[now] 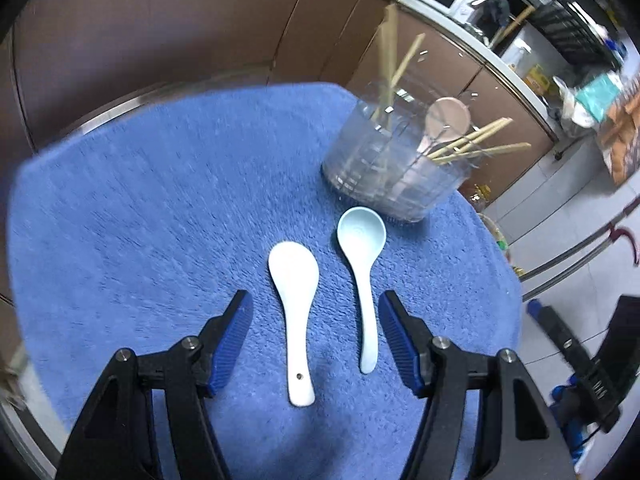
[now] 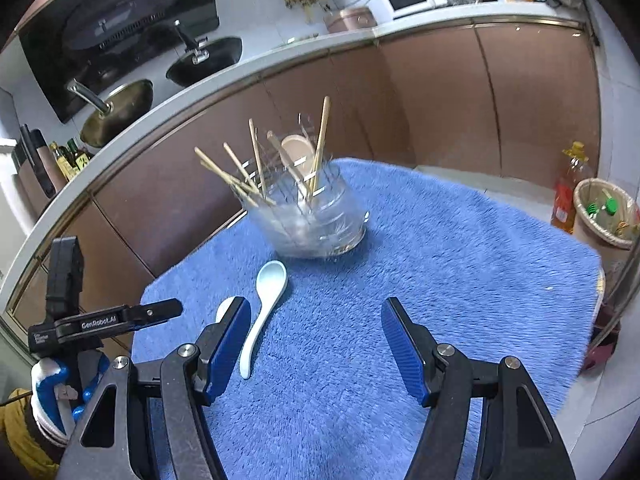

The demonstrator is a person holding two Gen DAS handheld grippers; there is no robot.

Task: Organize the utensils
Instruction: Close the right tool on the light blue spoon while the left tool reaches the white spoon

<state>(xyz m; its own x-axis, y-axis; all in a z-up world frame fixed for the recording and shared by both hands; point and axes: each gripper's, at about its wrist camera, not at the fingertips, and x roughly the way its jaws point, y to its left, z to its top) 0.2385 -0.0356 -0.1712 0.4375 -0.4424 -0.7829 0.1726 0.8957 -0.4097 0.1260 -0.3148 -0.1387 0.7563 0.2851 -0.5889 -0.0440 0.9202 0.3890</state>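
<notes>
Two spoons, white spoon (image 1: pixel 293 312) and pale blue spoon (image 1: pixel 362 268), lie between the left hand-held gripper's (image 1: pixel 316 310) parted jaws; right hand-held gripper (image 2: pixel 316 316) gapes empty.

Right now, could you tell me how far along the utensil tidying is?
Partly done: chopsticks and a pinkish spoon already stand in the clear holder. Nothing is in hand; the left gripper and right gripper are open. Left: the white spoon and pale blue spoon lying on the blue mat.
</notes>
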